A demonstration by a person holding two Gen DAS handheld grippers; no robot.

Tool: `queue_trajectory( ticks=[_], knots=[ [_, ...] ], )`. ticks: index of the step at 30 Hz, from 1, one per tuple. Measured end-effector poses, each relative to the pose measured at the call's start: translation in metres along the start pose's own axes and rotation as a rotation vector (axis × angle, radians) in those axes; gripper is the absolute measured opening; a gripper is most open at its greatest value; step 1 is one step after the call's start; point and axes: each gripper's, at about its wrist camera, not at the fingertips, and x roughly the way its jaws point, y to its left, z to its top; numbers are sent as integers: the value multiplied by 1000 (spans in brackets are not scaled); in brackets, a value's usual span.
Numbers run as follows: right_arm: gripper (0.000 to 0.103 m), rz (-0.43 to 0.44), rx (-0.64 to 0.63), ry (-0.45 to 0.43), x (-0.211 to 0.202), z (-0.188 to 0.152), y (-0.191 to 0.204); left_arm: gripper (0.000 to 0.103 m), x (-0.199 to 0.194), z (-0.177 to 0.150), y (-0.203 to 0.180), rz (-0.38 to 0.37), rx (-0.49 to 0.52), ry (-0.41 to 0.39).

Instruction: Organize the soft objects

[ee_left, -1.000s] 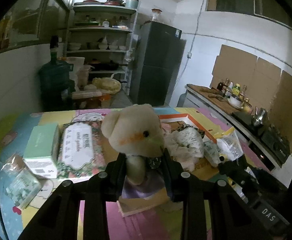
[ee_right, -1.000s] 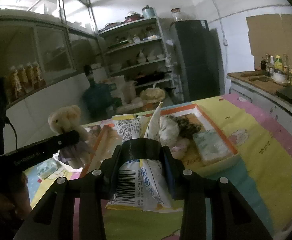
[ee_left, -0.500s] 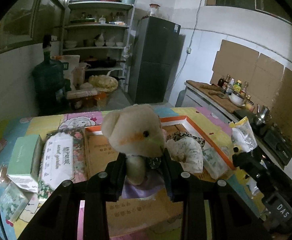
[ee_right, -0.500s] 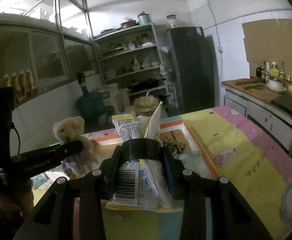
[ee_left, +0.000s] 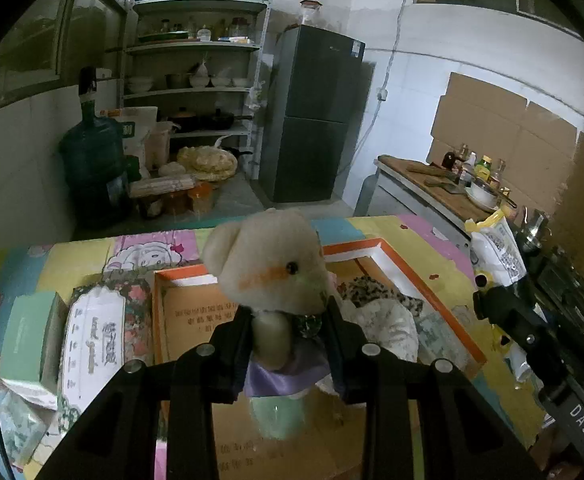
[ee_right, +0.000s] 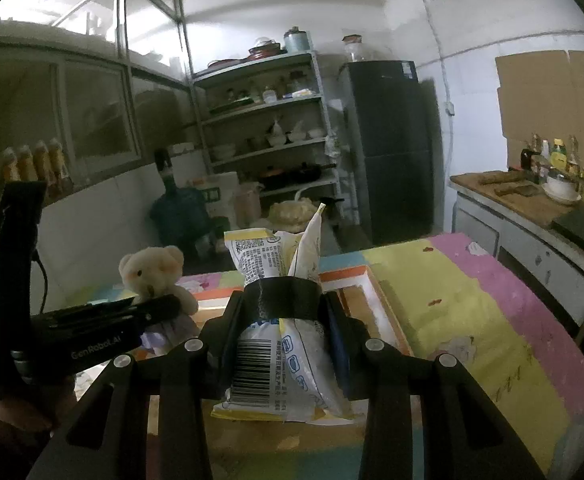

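My left gripper (ee_left: 288,332) is shut on a cream teddy bear (ee_left: 268,268) in a purple dress and holds it above an orange-rimmed cardboard box (ee_left: 383,258). The box holds a leopard-print cloth bundle (ee_left: 375,300). My right gripper (ee_right: 284,320) is shut on a white and yellow snack bag (ee_right: 280,352), held up over the table. The bear (ee_right: 152,272) and the left gripper (ee_right: 160,306) show at the left of the right wrist view. The bag (ee_left: 495,248) shows at the right of the left wrist view.
A floral tissue pack (ee_left: 100,336) and a green box (ee_left: 32,340) lie left of the cardboard box on the colourful tablecloth (ee_right: 471,300). Beyond the table stand shelves (ee_left: 196,80), a dark fridge (ee_left: 315,116), a water jug (ee_left: 92,160) and a counter (ee_left: 439,188).
Both grippers have risen and tilted up with their loads. The table sits lower in both views and more of the box shows below the bear.
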Motion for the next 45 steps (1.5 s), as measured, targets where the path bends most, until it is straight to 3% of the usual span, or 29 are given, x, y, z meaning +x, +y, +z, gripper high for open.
queue_trajectory(
  ticks=[9, 18, 31, 45],
  knots=[
    [39, -9, -13, 19, 28, 16, -16, 33, 24, 16, 7, 2, -35, 25],
    [39, 0, -8, 95, 72, 26, -28, 33, 49, 19, 10, 8, -54, 77],
    [39, 8, -10, 195, 120, 13, -31, 33, 90, 14, 19, 10, -80, 183],
    [40, 7, -14, 273, 141, 0, -33, 34, 107, 9, 20, 1, -85, 219]
  ],
)
